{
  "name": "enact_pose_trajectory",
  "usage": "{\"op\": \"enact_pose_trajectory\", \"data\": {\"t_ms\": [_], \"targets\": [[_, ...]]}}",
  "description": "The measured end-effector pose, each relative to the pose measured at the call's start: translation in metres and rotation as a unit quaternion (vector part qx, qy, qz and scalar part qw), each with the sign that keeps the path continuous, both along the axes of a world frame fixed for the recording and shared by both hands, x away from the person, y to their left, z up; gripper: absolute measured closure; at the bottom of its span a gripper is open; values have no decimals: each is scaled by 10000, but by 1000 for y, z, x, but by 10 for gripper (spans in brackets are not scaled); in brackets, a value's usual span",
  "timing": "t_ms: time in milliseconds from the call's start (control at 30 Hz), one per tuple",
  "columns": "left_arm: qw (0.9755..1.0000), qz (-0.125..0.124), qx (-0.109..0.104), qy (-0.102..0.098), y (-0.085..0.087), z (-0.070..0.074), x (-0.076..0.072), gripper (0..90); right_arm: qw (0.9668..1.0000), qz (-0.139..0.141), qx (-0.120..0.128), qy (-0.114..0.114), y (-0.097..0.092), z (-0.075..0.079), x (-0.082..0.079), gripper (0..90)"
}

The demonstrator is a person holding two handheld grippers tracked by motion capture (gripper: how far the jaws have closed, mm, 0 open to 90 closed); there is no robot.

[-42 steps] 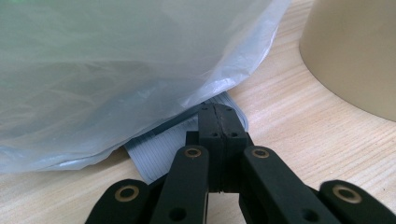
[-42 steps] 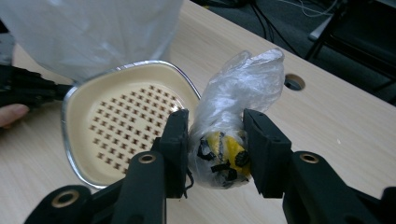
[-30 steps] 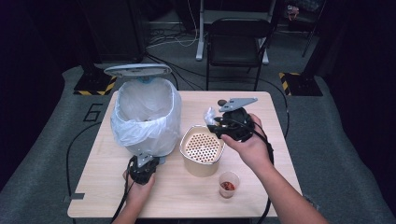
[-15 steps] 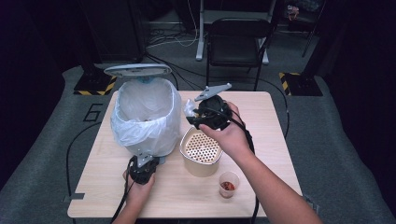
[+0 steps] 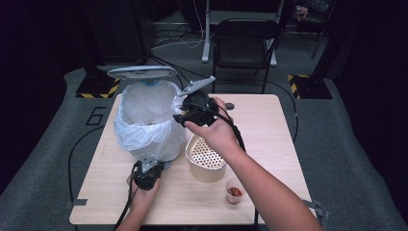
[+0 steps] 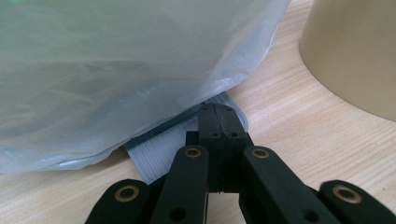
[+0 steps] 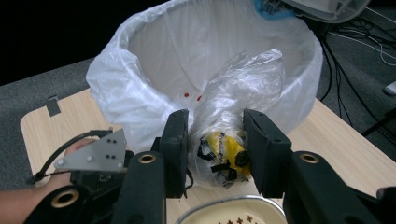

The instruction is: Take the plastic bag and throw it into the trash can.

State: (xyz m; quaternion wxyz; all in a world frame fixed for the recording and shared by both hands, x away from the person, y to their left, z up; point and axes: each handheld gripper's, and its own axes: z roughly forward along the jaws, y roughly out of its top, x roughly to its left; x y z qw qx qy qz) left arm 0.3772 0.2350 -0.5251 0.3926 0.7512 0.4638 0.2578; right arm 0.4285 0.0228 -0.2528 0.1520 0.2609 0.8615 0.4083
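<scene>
A bin lined with a white plastic bag [image 5: 144, 120] stands at the table's left, its grey lid [image 5: 142, 72] raised. My right gripper [image 5: 180, 117] hovers at the bin's right rim. In the right gripper view this gripper [image 7: 215, 151] is shut on a crumpled clear bag [image 7: 243, 84] with yellow and black scraps inside, just in front of the bin's mouth [image 7: 154, 46]. My left gripper [image 5: 149, 163] sits low at the bin's near foot. Seen from the left gripper view, the gripper [image 6: 219, 114] is shut, its tips resting on the bin's grey ribbed pedal [image 6: 163, 151].
A beige pot with a perforated insert [image 5: 206, 156] stands right of the bin, its wall [image 6: 355, 56] close to my left gripper. A small cup of red bits [image 5: 234, 191] sits near the front edge. The wooden table [image 5: 269, 125] is bare on the right. A chair [image 5: 245, 38] stands behind.
My right gripper has carried the clear bag leftward and a little up, from above the beige pot to the bin's rim. The left gripper has stayed on the pedal.
</scene>
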Motion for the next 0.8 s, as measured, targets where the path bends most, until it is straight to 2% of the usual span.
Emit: {"op": "enact_pose_trajectory", "data": {"t_ms": [200, 500, 800], "targets": [[10000, -2, -4, 4, 0, 0, 0, 900, 9999, 77, 15, -68, 21, 1, 7, 622], [10000, 0, 1, -4, 0, 0, 0, 900, 10000, -41, 35, -49, 43, -4, 16, 621], [10000, 0, 18, -10, 0, 0, 0, 900, 9997, -224, 57, -18, 57, -10, 27, 619]]}}
